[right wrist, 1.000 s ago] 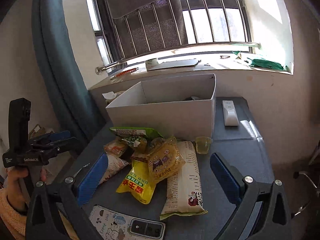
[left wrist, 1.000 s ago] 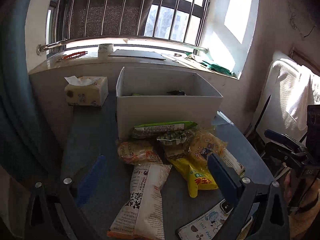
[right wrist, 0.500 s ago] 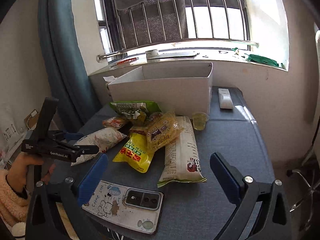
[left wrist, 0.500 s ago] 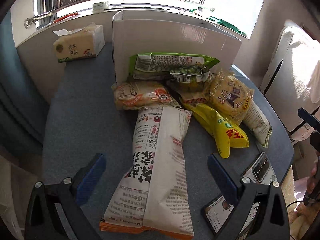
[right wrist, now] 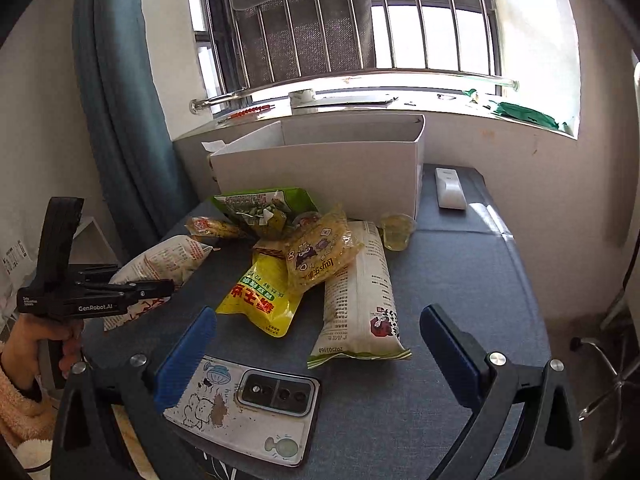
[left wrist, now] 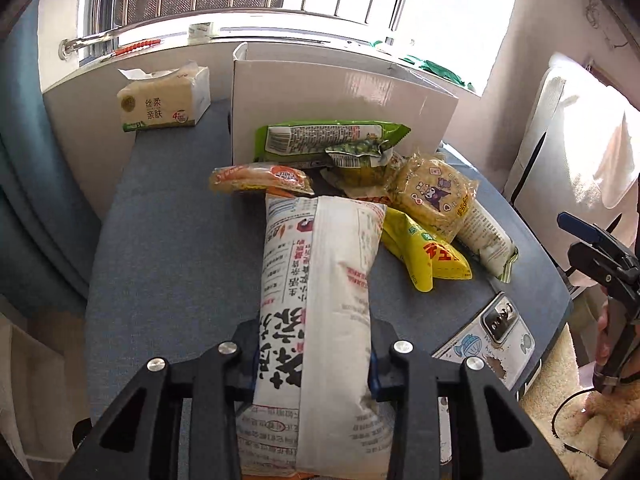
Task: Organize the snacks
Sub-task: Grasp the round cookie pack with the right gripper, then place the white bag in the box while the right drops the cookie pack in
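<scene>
A long white snack bag (left wrist: 320,280) with black and red print lies lengthwise on the blue table (left wrist: 168,248). My left gripper (left wrist: 314,344) is closing on its near end, and both pads press its sides. The right wrist view shows that gripper (right wrist: 96,292) low at the left, on the same bag (right wrist: 160,260). My right gripper (right wrist: 316,320) hangs open above the table's near edge with nothing between its fingers. Beyond it lie a yellow bag (right wrist: 264,296), a round cracker pack (right wrist: 320,256) and a white-green bag (right wrist: 360,296). A white box (right wrist: 320,168) stands behind the pile.
A phone in a cartoon case (right wrist: 248,404) lies at the table's near edge under my right gripper. A green pea bag (left wrist: 332,138) leans on the box. A tissue pack (left wrist: 164,100), a white remote (right wrist: 450,188) and a jelly cup (right wrist: 396,232) sit nearby.
My left gripper has dropped toward the table and its jaws have gone from wide open to pressing the white snack bag. The right gripper has sunk a little and stays open.
</scene>
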### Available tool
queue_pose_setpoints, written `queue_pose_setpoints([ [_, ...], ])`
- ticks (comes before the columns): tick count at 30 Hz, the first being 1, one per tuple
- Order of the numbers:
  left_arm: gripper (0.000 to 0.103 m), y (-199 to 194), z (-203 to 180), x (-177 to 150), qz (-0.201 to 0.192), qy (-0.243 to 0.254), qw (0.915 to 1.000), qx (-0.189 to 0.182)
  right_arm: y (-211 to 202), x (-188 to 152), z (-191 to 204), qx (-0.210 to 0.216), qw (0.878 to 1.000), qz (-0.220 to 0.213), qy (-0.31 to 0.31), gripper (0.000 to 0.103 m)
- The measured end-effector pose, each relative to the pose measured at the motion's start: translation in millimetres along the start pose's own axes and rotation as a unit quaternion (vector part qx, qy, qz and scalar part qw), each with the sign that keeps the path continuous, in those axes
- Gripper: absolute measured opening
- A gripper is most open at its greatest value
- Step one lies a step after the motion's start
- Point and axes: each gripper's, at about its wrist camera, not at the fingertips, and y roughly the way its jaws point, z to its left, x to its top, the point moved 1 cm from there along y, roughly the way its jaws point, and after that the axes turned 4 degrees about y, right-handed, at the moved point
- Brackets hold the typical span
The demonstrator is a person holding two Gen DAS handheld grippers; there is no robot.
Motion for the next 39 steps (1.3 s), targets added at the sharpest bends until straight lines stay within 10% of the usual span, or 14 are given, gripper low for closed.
queue_pose_setpoints([
  [25, 0.040, -41, 7, -15, -0.053, -0.046, 0.9963, -0.049, 147, 33, 46, -0.155, 0.957, 0.098, -0.224, 0.102],
  [27, 0.041, -40, 6, -15, -0.051, -0.043, 0.9968, -0.045, 145, 34, 42, -0.135, 0.962, 0.100, -0.215, 0.075],
  [39, 0.041, -51, 4, 9, -0.091, -0.059, 0.9924, -0.058, 56, 58, -1, 0.011, 0.998, 0.042, -0.034, 0.075],
])
